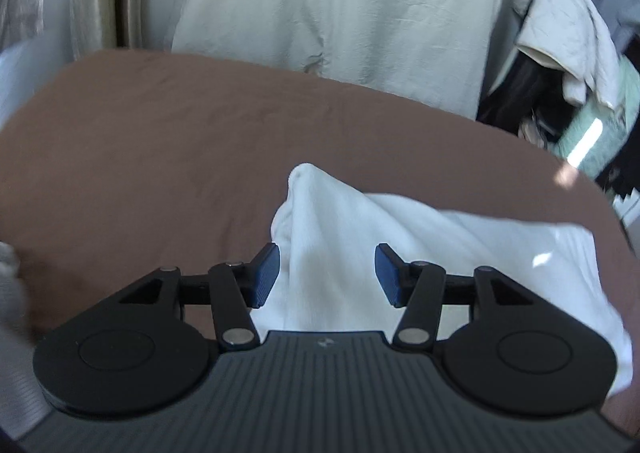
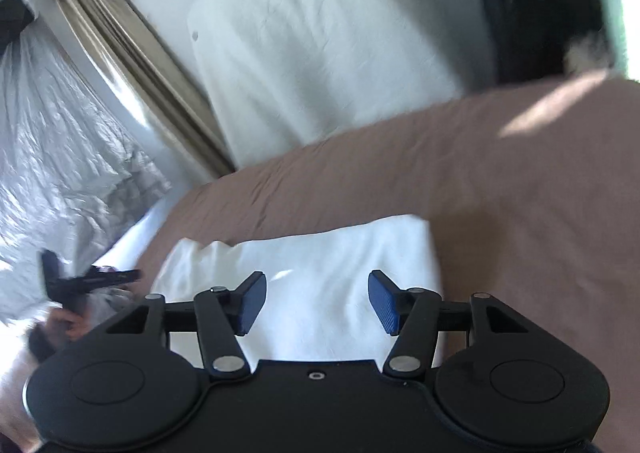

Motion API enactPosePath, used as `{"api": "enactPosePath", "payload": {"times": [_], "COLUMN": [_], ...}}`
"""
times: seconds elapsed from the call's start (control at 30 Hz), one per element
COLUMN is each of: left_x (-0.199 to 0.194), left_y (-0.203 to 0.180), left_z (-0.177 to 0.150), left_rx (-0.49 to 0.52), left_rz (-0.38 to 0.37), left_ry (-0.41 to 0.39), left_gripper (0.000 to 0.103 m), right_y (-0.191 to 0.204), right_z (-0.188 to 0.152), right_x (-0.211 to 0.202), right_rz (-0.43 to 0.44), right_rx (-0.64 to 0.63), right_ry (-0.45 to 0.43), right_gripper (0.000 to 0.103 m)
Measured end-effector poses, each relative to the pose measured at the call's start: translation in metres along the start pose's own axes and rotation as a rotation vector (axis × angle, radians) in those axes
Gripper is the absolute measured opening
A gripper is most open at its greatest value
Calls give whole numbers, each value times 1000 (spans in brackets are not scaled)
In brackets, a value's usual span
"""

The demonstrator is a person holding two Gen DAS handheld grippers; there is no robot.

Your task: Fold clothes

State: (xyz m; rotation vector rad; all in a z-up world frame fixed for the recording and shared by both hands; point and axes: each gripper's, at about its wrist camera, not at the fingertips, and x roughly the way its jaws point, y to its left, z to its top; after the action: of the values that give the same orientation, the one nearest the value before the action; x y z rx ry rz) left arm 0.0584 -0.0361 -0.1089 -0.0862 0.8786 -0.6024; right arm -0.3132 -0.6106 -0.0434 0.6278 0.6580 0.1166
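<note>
While both claws gape empty, white cloth (image 1: 400, 253) near edge hidden under left claw (image 1: 327, 275), right claw (image 2: 317, 303).

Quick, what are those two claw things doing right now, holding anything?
Left gripper: open, holding nothing, a raised fold of the white cloth between its fingers.
Right gripper: open, holding nothing, above the white cloth.

Brown bed sheet (image 1: 160, 141), beige curtain (image 2: 120, 53), sunlit wall.
</note>
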Motion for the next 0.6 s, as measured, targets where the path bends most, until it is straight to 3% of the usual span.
{"api": "enactPosePath", "payload": {"times": [0.1, 0.13, 0.4, 0.43, 0.47, 0.53, 0.6], "left_x": [34, 41, 61, 64, 66, 64, 63], "left_y": [14, 17, 22, 22, 22, 16, 10], "left_z": [8, 9, 9, 9, 8, 7, 5], "left_rx": [-90, -101, -123, -125, -123, -92, -62], "left_rz": [-58, -94, -100, -101, -102, -104, -105], "left_ry": [38, 52, 67, 68, 70, 67, 64], "left_gripper": [52, 52, 52, 41, 4, 6, 6], "right_y": [-31, -34, -57, -60, -63, -65, -66], "right_z": [18, 17, 9, 8, 7, 5, 3], "right_x": [46, 50, 87, 91, 96, 98, 96], "right_rz": [-88, -78, 3, 13, 24, 55, 94], "right_rx": [84, 95, 181, 191, 202, 199, 178], "right_ry": [43, 39, 5, 1, -4, -9, -13], "right_gripper": [63, 63, 63, 62, 58, 31, 28]}}
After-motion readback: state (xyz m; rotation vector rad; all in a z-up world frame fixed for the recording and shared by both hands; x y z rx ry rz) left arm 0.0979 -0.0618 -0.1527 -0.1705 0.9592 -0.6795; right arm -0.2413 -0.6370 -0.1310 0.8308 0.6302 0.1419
